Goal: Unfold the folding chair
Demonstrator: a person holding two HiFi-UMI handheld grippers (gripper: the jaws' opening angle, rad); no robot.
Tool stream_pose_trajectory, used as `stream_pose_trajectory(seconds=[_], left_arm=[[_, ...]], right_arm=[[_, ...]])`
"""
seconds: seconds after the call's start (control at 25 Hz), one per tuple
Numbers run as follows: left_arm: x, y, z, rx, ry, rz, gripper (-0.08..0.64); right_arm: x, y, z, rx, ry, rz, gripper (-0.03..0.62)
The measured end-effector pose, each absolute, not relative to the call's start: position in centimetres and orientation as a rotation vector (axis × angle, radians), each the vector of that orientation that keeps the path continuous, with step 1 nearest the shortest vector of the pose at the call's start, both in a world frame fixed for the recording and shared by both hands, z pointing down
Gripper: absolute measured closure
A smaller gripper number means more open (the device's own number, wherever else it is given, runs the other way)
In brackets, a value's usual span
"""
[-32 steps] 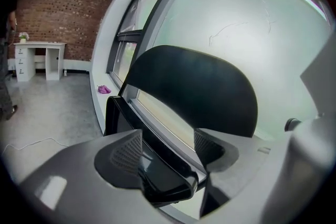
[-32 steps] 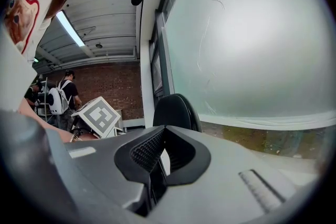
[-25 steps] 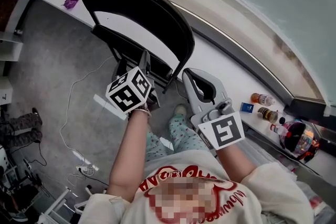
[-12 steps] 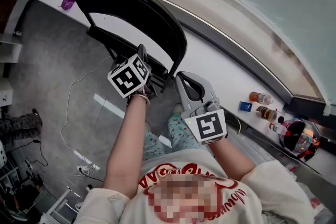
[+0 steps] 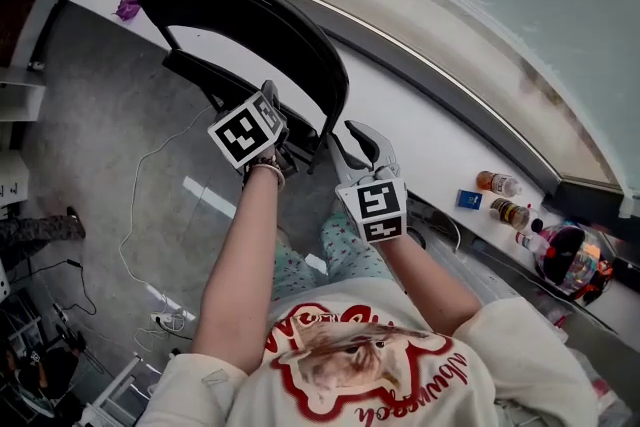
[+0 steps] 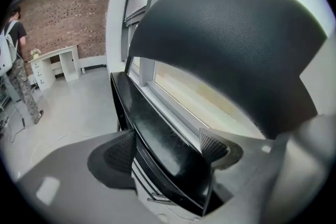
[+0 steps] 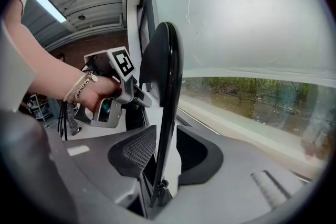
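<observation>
The black folding chair (image 5: pixel 255 20) stands folded against a white ledge, its seat (image 5: pixel 230 90) upright below the curved backrest. My left gripper (image 5: pixel 277 137) reaches to the seat's near edge. In the left gripper view the seat (image 6: pixel 163 149) fills the gap between the two pads (image 6: pixel 119 152), so the left gripper (image 6: pixel 168 150) is shut on it. My right gripper (image 5: pixel 357 147) is at the chair's right side. In the right gripper view the backrest's thin side edge (image 7: pixel 167 107) runs between the jaws, and the right gripper (image 7: pixel 167 150) is shut on it.
A white window ledge (image 5: pixel 430 140) runs behind the chair, with bottles (image 5: pixel 498 185) and a purple scrap (image 5: pixel 128 7) on it. A white cable (image 5: pixel 140 215) trails over the grey floor. A person (image 6: pixel 14 55) stands far off by a white desk (image 6: pixel 52 63).
My right gripper has moved forward and left onto the chair's side edge and narrowed its jaws around it. The left gripper has stayed at the seat.
</observation>
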State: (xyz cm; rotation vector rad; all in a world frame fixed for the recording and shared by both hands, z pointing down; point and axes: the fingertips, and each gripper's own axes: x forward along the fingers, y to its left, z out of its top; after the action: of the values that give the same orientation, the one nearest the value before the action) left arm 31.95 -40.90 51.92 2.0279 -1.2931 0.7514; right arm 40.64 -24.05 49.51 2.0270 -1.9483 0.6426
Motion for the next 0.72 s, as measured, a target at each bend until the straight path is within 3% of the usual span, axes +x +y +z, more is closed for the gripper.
stream_pose_trajectory(seconds=[0.72], left_arm=[[33.7,-40.6,55.6,1.762,-1.099,0.766,0.19]], right_arm=[[40.3,-27.0,54.7,1.989,-1.917,0.748,0.468]])
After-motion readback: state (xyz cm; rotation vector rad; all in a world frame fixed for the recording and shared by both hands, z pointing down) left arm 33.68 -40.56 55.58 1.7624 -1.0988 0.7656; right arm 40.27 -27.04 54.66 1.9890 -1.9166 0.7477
